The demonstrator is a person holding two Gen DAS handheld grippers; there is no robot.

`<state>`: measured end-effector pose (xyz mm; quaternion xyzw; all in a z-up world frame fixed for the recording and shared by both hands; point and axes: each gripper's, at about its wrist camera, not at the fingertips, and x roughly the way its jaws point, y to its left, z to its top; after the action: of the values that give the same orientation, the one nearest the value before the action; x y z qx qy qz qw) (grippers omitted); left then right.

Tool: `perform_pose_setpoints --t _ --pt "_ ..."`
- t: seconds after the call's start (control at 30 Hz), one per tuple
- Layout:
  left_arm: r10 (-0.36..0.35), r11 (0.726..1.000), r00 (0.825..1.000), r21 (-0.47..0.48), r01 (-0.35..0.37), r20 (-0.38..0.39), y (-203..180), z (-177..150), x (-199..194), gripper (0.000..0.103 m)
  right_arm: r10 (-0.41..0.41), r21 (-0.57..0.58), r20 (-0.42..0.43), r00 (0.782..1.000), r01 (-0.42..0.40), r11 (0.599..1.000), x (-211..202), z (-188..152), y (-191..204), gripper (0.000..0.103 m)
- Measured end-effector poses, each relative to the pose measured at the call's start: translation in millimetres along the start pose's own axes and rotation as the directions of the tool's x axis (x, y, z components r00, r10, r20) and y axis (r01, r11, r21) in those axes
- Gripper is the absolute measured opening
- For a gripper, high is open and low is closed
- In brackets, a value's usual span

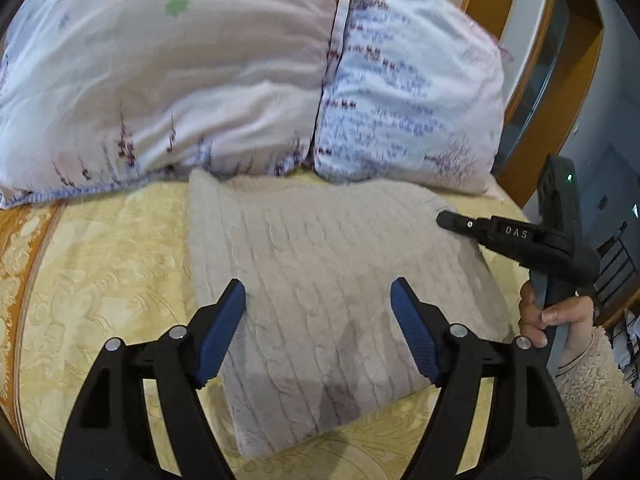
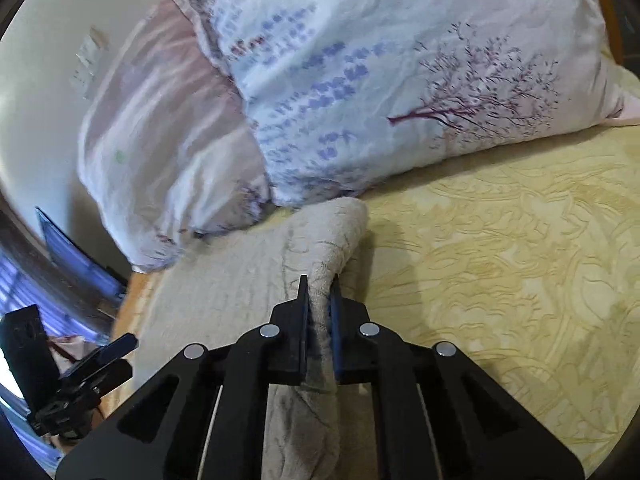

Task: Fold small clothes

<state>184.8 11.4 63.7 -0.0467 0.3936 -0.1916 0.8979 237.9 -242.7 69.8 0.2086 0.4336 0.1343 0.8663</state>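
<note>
A: What lies on the bed, starting from the left side?

B: The yellow bedspread with the raised leaf pattern (image 1: 100, 264) covers the bed. On it lies the cream cable-knit sweater (image 1: 320, 280), spread rather flat. This sweater is my landmark. To the left of the sweater there is only bedspread and an orange border band.

A: And behind the sweater?

B: Behind it, touching its far edge, lean two pale pillows with a purple flower and tree print (image 1: 240, 72). They stand side by side.

A: Where is the left gripper?

B: The left black gripper with blue pads (image 1: 318, 300) hovers over the near part of the sweater. Its jaws are spread wide and they grasp nothing. In the left wrist view I cannot tell if the pads touch the knit.

A: And on the right of the sweater?

B: At its right edge is the right black gripper (image 2: 319, 292). Its jaws are clenched on a fold of the sweater (image 2: 320, 240), and the pinched cloth rises in a ridge above the part still lying on the bedspread (image 2: 520, 260). The person's right hand (image 1: 552, 316) holds this gripper's handle, with a fleecy cream sleeve (image 1: 592, 380) at the wrist. Right of the sweater, past the bed edge, is a wooden frame (image 1: 560, 100).
</note>
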Motion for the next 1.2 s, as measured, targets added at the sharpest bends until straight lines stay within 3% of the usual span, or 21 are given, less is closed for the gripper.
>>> perform_pose_setpoints --t 0.2,0.27,0.33,0.43,0.57,0.67,0.8,0.9,1.0,1.03,1.13,1.2 --pt "0.072 0.996 0.996 0.057 -0.069 -0.043 -8.6 -2.6 17.2 0.076 -0.073 -0.010 -0.047 0.996 0.072 0.997 17.3 -8.7 -6.5 0.009" --pt "0.090 0.994 0.994 0.071 -0.086 -0.055 -11.7 -3.9 25.3 0.083 -0.089 -0.016 -0.043 0.995 0.089 0.996 19.3 -9.6 -5.9 0.009" --pt "0.115 0.989 0.992 0.099 -0.110 -0.047 -17.9 -5.0 32.0 0.090 -0.124 -0.044 -0.035 0.992 0.123 0.991 18.3 -9.8 -1.4 0.013" --pt "0.155 0.980 0.988 0.128 -0.151 -0.016 -25.0 -8.7 27.5 0.090 -0.163 -0.089 -0.002 0.987 0.162 0.983 2.9 -11.7 9.7 0.022" --pt "0.144 0.986 0.989 0.082 -0.146 0.031 -11.9 -15.7 -1.1 0.090 -0.122 -0.162 0.080 0.989 0.134 0.978 -35.7 -26.3 27.6 0.032" --pt "0.215 0.975 0.976 0.043 -0.217 0.044 3.8 -24.0 -13.9 0.090 -0.089 -0.237 0.079 0.993 0.106 0.966 -49.5 -45.5 41.7 0.033" --pt "0.283 0.959 0.959 0.021 -0.283 0.013 16.7 -30.7 -10.1 0.090 -0.157 -0.362 0.047 0.986 0.164 0.918 -38.0 -69.8 61.6 0.033" --pt "0.303 0.953 0.952 0.014 -0.303 -0.041 21.3 -35.4 7.0 0.091 -0.291 -0.414 0.029 0.956 0.276 0.867 -15.1 -80.7 62.8 0.034" --pt "0.298 0.954 0.954 -0.004 -0.299 -0.041 22.7 -39.8 7.0 0.091 -0.314 -0.420 0.058 0.948 0.308 0.853 -19.7 -82.4 66.2 0.036" --pt "0.280 0.960 0.959 -0.015 -0.280 -0.035 23.6 -40.3 2.5 0.091 -0.301 -0.405 0.069 0.951 0.302 0.863 -26.0 -82.0 66.3 0.039" --pt "0.262 0.965 0.965 -0.013 -0.262 0.010 22.4 -48.9 -16.3 0.091 -0.274 -0.350 0.117 0.955 0.298 0.888 -50.0 -86.4 64.0 0.067" --pt "0.272 0.962 0.962 -0.006 -0.272 0.029 20.9 -56.4 -26.6 0.095 -0.254 -0.330 0.145 0.956 0.289 0.899 -61.9 -92.9 63.5 0.074"
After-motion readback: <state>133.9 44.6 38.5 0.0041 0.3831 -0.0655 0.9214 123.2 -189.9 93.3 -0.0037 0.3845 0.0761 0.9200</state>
